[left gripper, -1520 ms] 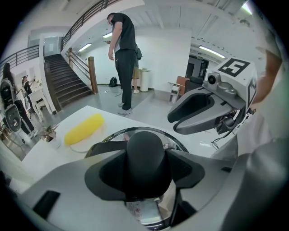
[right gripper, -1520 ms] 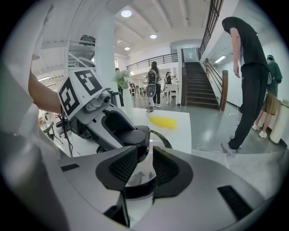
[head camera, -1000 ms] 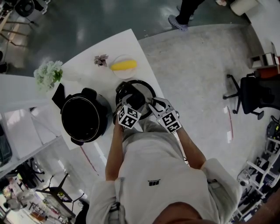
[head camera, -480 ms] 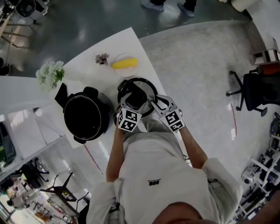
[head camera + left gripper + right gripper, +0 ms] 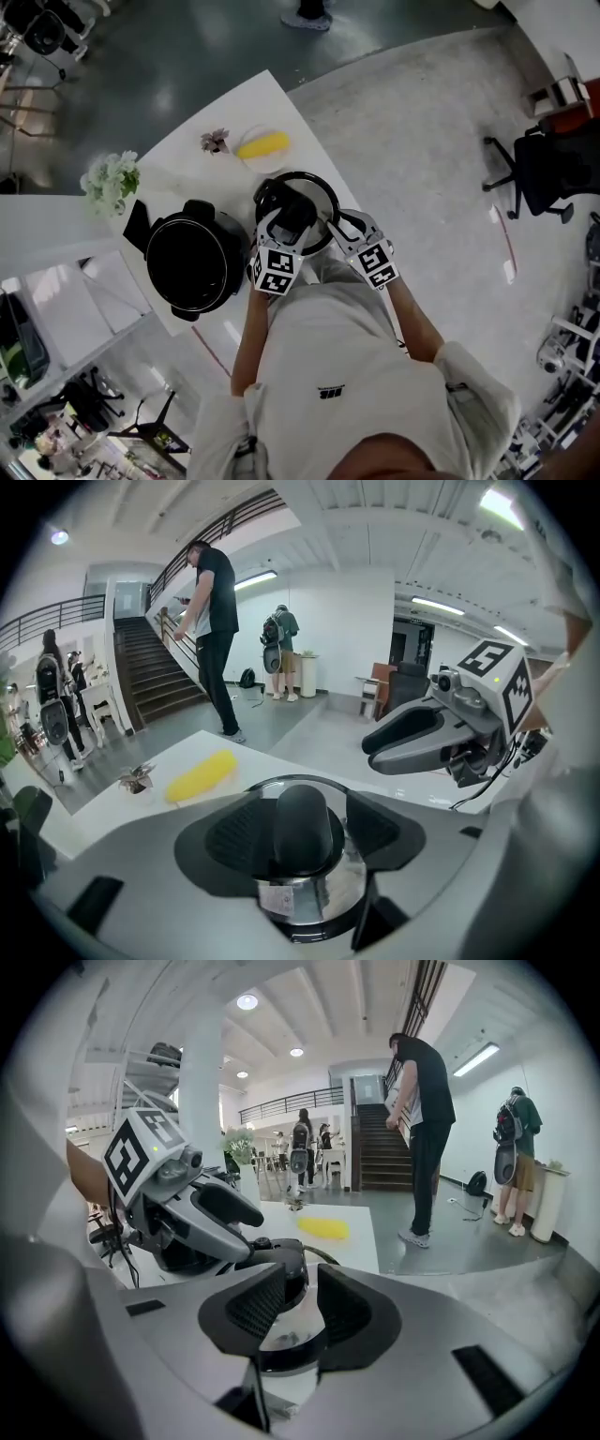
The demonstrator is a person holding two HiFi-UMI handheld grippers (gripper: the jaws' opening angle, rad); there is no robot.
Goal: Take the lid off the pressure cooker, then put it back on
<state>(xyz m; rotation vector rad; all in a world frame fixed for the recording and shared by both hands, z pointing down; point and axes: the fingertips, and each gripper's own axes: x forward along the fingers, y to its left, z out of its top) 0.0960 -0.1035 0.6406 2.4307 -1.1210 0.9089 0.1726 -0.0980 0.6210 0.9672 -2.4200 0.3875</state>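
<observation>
Left tool (image 5: 302, 841), jaws just closing round the lid knob (image 5: 302, 810) — right tool (image 5: 300, 1303) clamps the lid rim (image 5: 291, 1340).

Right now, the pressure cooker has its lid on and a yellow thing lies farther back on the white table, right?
The lid is not on. The head view shows the lid off, to the right of the open pressure cooker. The yellow thing does lie farther back on the white table.
</observation>
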